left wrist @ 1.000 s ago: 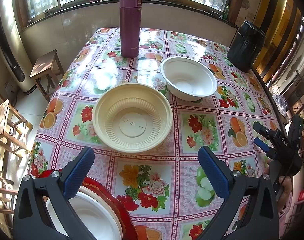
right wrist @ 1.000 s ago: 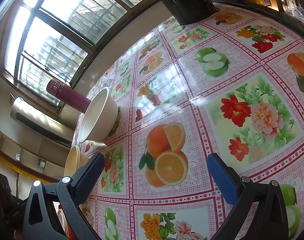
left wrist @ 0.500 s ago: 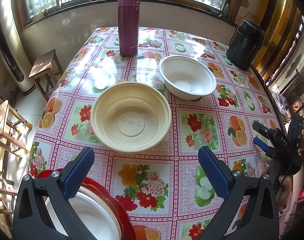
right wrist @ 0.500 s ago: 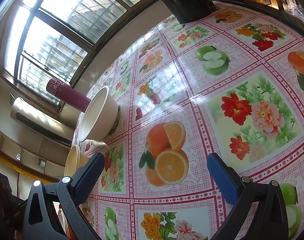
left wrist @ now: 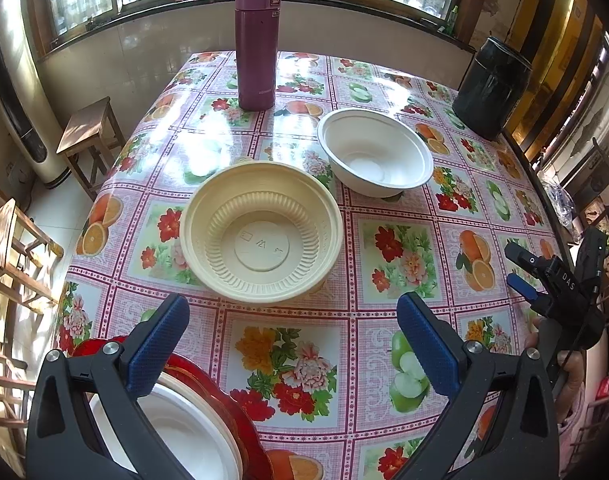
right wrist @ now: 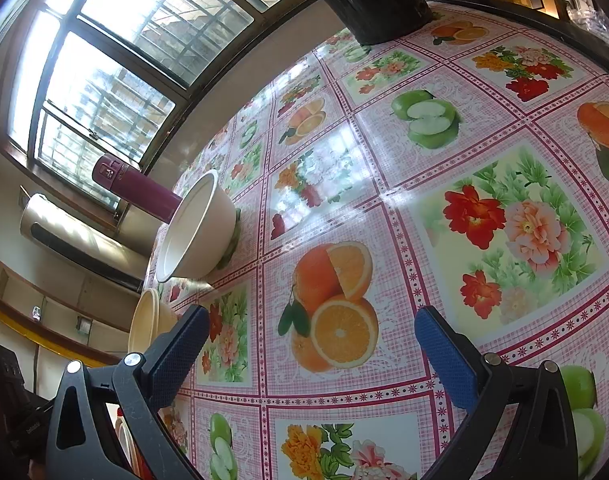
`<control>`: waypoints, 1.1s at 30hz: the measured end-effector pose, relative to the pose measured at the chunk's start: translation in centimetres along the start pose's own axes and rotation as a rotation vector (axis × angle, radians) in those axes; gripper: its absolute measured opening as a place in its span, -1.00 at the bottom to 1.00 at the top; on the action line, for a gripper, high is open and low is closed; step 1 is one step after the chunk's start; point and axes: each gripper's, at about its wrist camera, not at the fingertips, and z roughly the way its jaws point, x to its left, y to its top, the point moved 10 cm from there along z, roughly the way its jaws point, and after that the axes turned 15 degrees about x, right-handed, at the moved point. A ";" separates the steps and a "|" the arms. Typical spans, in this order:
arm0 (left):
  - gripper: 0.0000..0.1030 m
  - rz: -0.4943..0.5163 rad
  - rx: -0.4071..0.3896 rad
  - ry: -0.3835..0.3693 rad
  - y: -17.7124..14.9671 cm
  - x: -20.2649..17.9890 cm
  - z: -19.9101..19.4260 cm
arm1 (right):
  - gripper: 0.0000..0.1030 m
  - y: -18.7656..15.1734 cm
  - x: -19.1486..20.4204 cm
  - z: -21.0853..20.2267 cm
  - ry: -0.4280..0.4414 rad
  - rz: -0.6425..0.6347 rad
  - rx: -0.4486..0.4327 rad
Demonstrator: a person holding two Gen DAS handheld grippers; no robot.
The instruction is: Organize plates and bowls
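Right, the cream ribbed bowl [left wrist: 260, 234] sits upright near the middle of the table [left wrist: 388, 320], directly ahead of my left gripper [left wrist: 292, 334]. Just beyond it and to the right stands the white bowl [left wrist: 374, 152], also upright; whether the two rims touch I cannot tell. Under my left gripper's left finger lies the red plate [left wrist: 228, 396] with a white dish [left wrist: 184, 436] nested on it, at the table's near edge.

My left gripper hangs above the near side of the table, angled down toward the cream bowl, its blue pads [left wrist: 158, 344] spread wide with nothing between them. My right gripper [right wrist: 312, 354] is low over the cloth and rolled hard to one side, so the table tilts steeply in its view; its pads [right wrist: 444, 360] are likewise wide apart and hold nothing, framing a printed orange. In the left wrist view it shows at the table's right edge [left wrist: 544, 280], well apart from both bowls.

Farther off, a maroon flask [left wrist: 256, 42] stands upright behind the bowls, and a black container [left wrist: 490, 88] sits at the far right corner.
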 end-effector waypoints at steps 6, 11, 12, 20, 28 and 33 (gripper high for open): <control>1.00 -0.011 -0.004 0.006 0.2 0.9 -0.3 | 0.99 0.0 -0.2 0.0 -0.013 -0.001 -0.003; 1.00 -0.008 -0.006 0.021 0.2 2.1 -0.6 | 0.99 0.1 -0.1 -0.5 -0.010 -0.007 -0.027; 1.00 -0.003 -0.005 0.025 0.2 2.3 -0.7 | 0.99 0.2 0.0 -1.0 -0.002 -0.014 -0.044; 1.00 0.037 0.043 0.093 1.4 6.6 -1.7 | 0.99 0.3 5.3 -2.6 0.198 -0.121 -0.098; 1.00 -0.045 0.163 0.067 2.0 11.9 0.7 | 0.99 -4.0 15.4 5.3 0.329 -0.228 0.144; 1.00 -0.059 0.206 -0.006 2.9 12.1 2.8 | 0.99 -5.0 18.2 9.8 0.364 -0.167 0.228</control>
